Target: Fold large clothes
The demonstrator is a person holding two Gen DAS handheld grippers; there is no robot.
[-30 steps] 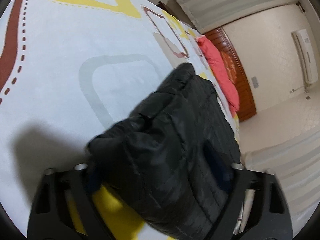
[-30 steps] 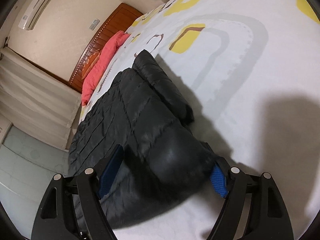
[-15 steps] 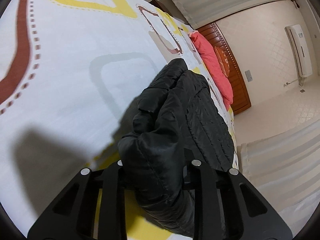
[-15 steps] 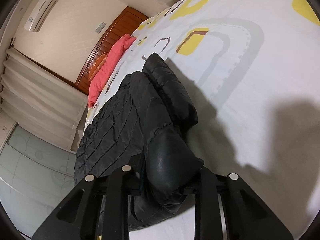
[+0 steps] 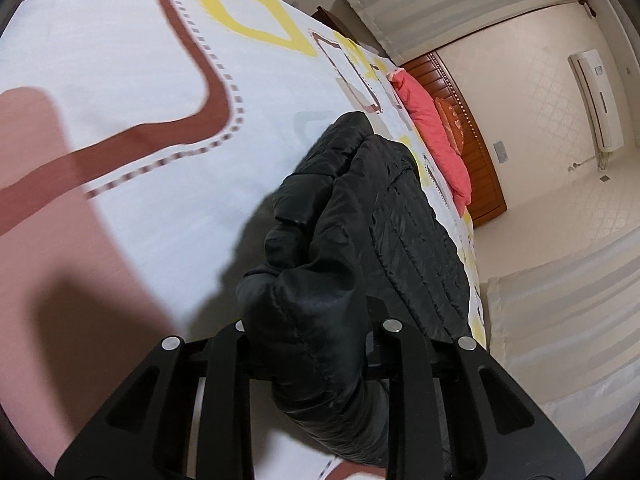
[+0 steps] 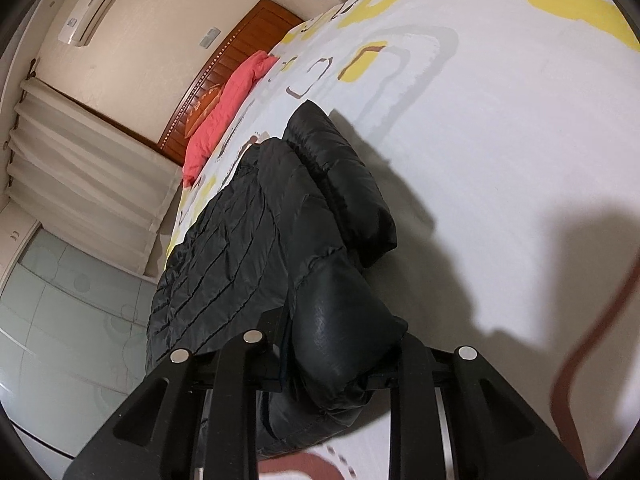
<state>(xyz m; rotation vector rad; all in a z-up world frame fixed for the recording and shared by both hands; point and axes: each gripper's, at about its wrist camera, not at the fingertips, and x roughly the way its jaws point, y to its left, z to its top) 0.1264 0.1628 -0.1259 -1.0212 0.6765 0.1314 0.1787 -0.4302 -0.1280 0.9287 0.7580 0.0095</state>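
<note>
The black quilted puffer jacket (image 5: 384, 216) lay on the white bedsheet printed with yellow, brown and grey rounded shapes (image 5: 120, 60), stretching from its near end, lifted off the sheet, toward the reddish-brown wooden headboard (image 5: 476, 152) at the far end of the bed. Both black two-finger grippers gripped that near end. The left gripper (image 5: 310, 344) had its jaws clamped on a thick bunched fold of the jacket, the padded fabric bulging up between and over its fingers (image 5: 224, 364). The right gripper (image 6: 340, 352) pinched a smooth, puffed roll of the same jacket, which filled the gap between its jaws. Each gripper's jaws had just been closing, with the jacket between them.

Seen from the right gripper, the jacket's ribbed body ran along the bed's edge nearest the pleated cream curtain (image 6: 80, 176), with a folded padded part lying on top and casting a dark shadow on the sheet. A coral-pink pillow (image 6: 228, 108) rested against the headboard, well apart from the jacket's far end. A white wall-mounted air conditioner (image 6: 96, 0) hung on the cream wall above the headboard.
</note>
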